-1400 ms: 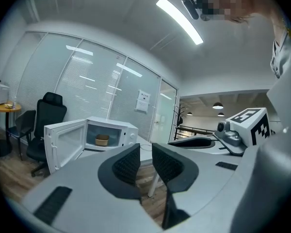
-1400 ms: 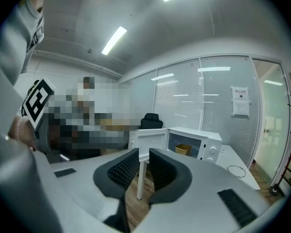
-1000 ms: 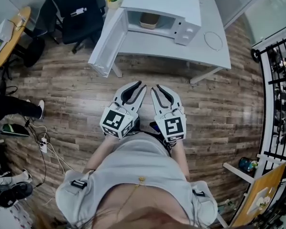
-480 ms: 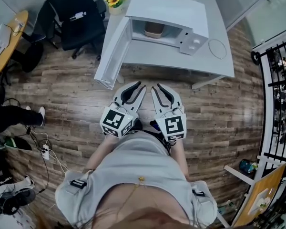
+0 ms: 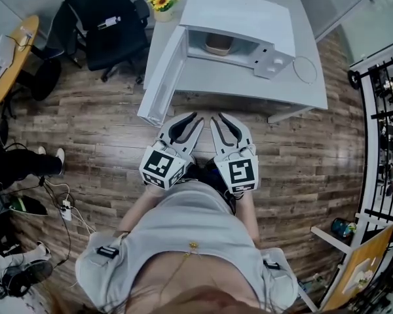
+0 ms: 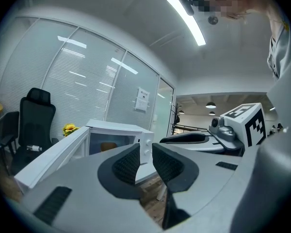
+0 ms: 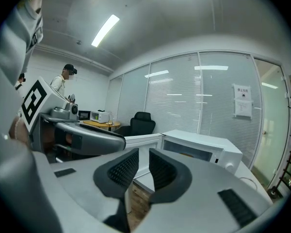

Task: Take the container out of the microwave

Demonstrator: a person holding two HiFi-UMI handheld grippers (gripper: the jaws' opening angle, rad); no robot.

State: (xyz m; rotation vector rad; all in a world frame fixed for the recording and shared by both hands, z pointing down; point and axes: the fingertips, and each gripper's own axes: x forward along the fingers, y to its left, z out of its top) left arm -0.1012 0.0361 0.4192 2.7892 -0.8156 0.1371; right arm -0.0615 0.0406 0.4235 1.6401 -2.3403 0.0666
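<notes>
You hold the left tool (image 5: 191, 118) and right tool (image 5: 219, 118) side by side, jaws slightly apart and empty, short of the table (image 5: 242, 84), where the container (image 5: 219, 44) sits inside the open microwave (image 5: 239, 12).

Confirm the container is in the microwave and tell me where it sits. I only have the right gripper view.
Observer: The head view shows a tan container inside the microwave, roughly mid-cavity. The door is swung wide open to the left.
Operator: Report the left gripper's jaws.
Observer: In the left gripper view, the left gripper has its jaws slightly apart, with nothing between them.
Operator: Give me our standoff.
Observer: In the head view, the left gripper and the right gripper both hang over the wood floor, just short of the front edge of the table.
</notes>
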